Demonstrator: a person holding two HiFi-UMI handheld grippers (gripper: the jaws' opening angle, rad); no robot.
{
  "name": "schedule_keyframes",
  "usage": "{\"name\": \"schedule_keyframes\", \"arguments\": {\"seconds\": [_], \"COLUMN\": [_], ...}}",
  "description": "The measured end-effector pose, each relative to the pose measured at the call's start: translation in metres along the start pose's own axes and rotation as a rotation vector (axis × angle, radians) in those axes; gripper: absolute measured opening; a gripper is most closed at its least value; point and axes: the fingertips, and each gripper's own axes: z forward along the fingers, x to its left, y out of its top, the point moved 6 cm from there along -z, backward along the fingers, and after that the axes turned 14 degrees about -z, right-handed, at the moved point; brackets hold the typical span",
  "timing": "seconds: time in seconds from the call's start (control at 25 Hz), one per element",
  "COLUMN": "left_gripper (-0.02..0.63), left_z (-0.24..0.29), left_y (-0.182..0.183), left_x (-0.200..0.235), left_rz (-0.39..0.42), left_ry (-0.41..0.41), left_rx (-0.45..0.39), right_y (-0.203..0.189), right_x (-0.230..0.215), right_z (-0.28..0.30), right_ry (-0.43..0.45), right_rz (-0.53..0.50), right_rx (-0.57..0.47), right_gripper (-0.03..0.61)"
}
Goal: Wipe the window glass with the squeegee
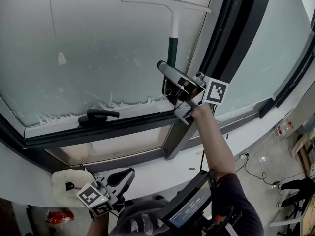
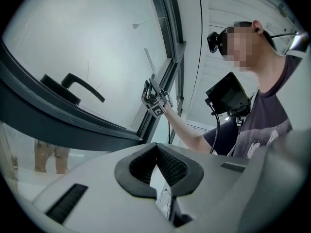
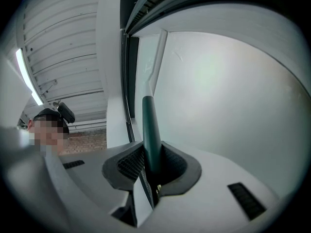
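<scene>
Down at 7 o'clock in the head view, closest to the person, the left gripper (image 1: 125, 175) hangs low beside a white cloth (image 1: 66, 181) that sits on the sill. Its own view shows the jaws pressed together with nothing in them, so it's just parked

Further out, near the middle, the right gripper (image 1: 170, 77) is raised at arm's length. Its jaws are clamped on the dark green handle of the squeegee (image 1: 172, 38), which runs straight up toward 12 o'clock. The blade (image 1: 167, 3) lies crosswise high on the window glass (image 1: 98, 43), tight against the frame on the right side

Farthest down the pane, around 9 o'clock, there's a ragged band of suds (image 1: 98, 104) along the bottom edge, just above the window handle (image 1: 98, 115)

My read: this is the top of a wiping stroke on the right-hand strip. Next move probably calls for a steady pull toward 6 o'clock, blade flat to the glass, grip firm so the handle doesn't twist, finishing in that suds band
</scene>
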Motion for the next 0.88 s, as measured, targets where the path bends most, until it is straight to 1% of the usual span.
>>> {"name": "schedule_keyframes", "arguments": {"seconds": [0.2, 0.36, 0.64, 0.88], "left_gripper": [0.005, 0.005, 0.006, 0.006], "left_z": [0.003, 0.005, 0.003, -0.001], "left_y": [-0.008, -0.013, -0.015, -0.019], "left_x": [0.002, 0.001, 0.0, 0.001], "left_rz": [-0.027, -0.031, -0.032, -0.055], "left_ry": [0.029, 0.044, 0.066, 0.083], "left_rx": [0.026, 0.044, 0.05, 0.047], "right_y": [-0.014, -0.026, -0.046, -0.068], "right_x": [-0.004, -0.005, -0.006, -0.004], "right_z": [-0.006, -0.011, -0.023, -0.032], "right_ry": [0.005, 0.014, 0.006, 0.001], "right_rz": [0.009, 0.027, 0.045, 0.08], "right_rx": [0.004, 0.007, 0.011, 0.006], "right_gripper": [0.076, 0.076, 0.077, 0.077]}}
